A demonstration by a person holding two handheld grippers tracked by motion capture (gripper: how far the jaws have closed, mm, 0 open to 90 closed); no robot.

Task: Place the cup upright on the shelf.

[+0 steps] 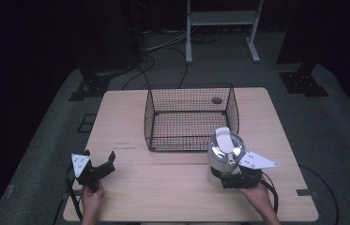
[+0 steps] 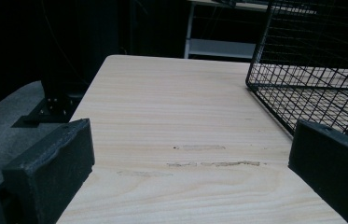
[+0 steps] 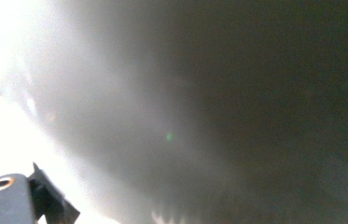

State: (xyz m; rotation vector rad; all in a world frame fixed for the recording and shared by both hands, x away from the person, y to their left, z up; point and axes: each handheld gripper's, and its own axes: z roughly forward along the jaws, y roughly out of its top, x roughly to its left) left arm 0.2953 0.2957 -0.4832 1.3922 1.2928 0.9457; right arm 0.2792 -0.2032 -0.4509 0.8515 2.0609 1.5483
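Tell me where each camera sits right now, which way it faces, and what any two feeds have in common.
High view: above the person's side, looking forward and down on the table, wire basket and white kettle; both hands, left gripper and right gripper enter from below.
Left gripper view: rides the left gripper, low over the table, facing the basket's corner; its two black jaws stand wide apart.
Right gripper view: pressed close to the kettle's blurred pale wall; a bit of black gripper body shows bottom left.
Shared: high and left gripper views both show the basket.
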